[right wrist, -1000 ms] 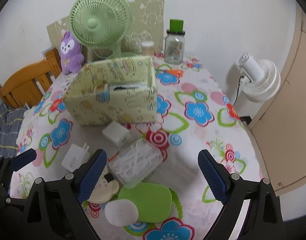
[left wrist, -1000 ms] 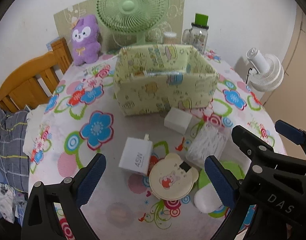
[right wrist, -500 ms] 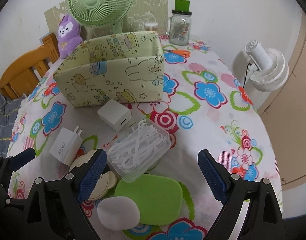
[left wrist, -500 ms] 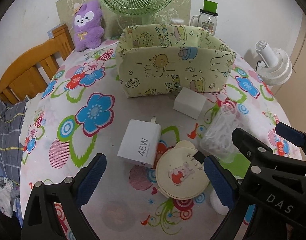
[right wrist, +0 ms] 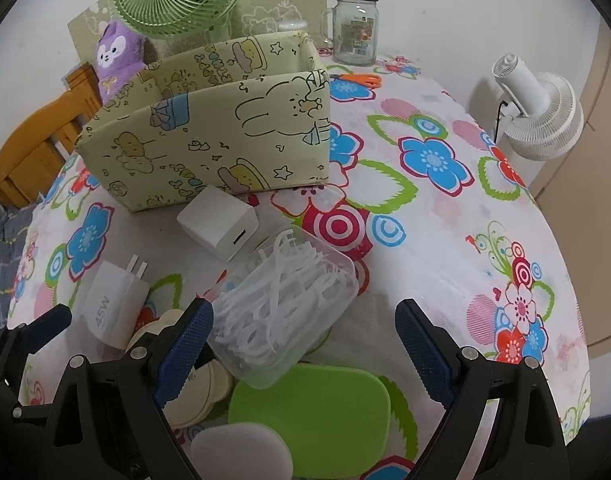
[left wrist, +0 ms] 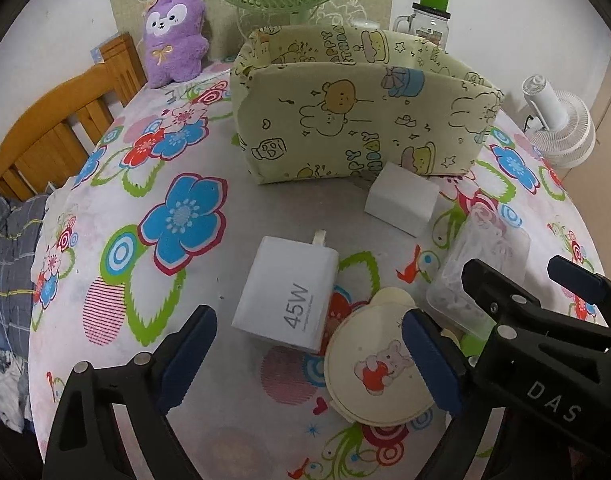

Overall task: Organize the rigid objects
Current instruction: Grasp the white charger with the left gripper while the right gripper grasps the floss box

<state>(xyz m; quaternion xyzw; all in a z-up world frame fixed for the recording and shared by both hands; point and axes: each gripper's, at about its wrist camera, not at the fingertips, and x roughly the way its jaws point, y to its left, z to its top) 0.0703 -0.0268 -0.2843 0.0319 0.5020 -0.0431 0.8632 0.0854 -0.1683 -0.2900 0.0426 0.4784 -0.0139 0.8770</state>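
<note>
Hovering over flowered plastic tablecloth (left wrist: 177,224) w/ both claws spread wide, gripping nothing. Left gripper (left wrist: 309,356), jaws just closing a bit, framing glossy white rectangular 45W charger (left wrist: 287,294) and round cream bear-print tin (left wrist: 379,368). Right gripper (right wrist: 303,348) bracketing clear ribbed plastic box of white floss picks (right wrist: 283,308); smooth lime-green oval case (right wrist: 311,402) lying just below. Soft yellow cartoon-print fabric bin (right wrist: 209,140) standing beyond, small white cube adapter (right wrist: 217,222) at its foot.

Both tongs are held side by side, tilted steeply down over the near edge of the worktop. The left tongs (left wrist: 309,354) have just been closing yet nothing is clamped; the right tongs (right wrist: 303,346) are spread wide, nothing gripped.
</note>
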